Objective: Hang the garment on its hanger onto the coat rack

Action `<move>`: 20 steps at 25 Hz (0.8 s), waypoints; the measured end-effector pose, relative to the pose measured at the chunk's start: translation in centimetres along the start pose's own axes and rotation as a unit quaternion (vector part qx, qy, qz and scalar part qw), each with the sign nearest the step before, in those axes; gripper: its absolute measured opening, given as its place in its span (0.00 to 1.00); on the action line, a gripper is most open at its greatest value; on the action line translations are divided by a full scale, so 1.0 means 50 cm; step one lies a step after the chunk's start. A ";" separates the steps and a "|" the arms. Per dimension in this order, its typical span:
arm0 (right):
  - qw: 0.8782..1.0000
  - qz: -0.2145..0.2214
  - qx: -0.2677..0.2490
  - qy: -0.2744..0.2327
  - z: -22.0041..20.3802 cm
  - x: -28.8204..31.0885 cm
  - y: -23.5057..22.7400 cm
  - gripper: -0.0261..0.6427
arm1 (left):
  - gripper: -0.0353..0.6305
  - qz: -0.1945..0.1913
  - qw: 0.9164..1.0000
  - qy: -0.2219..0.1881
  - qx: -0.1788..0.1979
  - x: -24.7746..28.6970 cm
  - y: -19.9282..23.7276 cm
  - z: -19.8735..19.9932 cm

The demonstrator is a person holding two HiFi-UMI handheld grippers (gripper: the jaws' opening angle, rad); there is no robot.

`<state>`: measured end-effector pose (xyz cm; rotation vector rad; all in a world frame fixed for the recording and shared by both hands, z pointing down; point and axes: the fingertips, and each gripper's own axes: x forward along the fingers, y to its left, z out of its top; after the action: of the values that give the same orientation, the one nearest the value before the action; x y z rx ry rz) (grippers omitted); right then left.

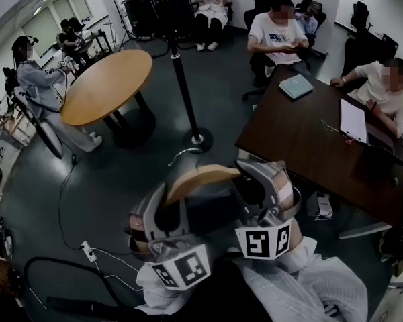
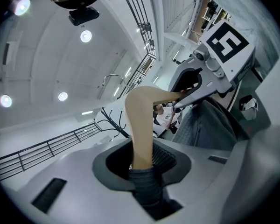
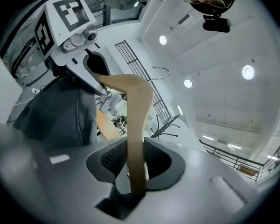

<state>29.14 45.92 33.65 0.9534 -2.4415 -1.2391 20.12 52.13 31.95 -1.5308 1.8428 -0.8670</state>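
Here, wooden hanger (image 1: 200, 178) in both hand-held grippers (image 2: 142, 158) (image 3: 135, 164)

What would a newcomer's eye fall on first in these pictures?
The left gripper and the right gripper each clamp one end of a wooden hanger low in the head view, with a grey garment hanging from it. Beyond stands the black coat rack, between a round wooden table at left and a dark table at right.

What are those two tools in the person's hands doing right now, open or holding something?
Left tool: closed on one arm of the wooden hanger.
Right tool: closed on the hanger's other arm.
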 end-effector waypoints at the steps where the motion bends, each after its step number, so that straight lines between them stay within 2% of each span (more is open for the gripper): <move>1: 1.000 0.002 0.000 0.003 -0.007 0.007 0.004 0.19 | 0.20 -0.004 1.000 0.002 -0.003 0.008 -0.005 -0.007; 7: 1.000 0.018 0.002 0.022 -0.017 0.100 0.035 0.19 | 0.20 -0.021 1.000 0.009 -0.020 0.076 0.018 -0.081; 13: 0.999 0.000 -0.011 0.035 -0.044 0.242 0.042 0.18 | 0.20 -0.042 0.999 -0.017 -0.017 0.211 0.056 -0.155; 20: 0.997 -0.038 -0.025 0.063 -0.020 0.429 0.047 0.18 | 0.20 -0.061 0.997 -0.051 -0.015 0.356 0.157 -0.254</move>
<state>12.33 32.38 34.49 1.0860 -2.2879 -1.2184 2.50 37.05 33.04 -1.6893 1.7114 -0.8029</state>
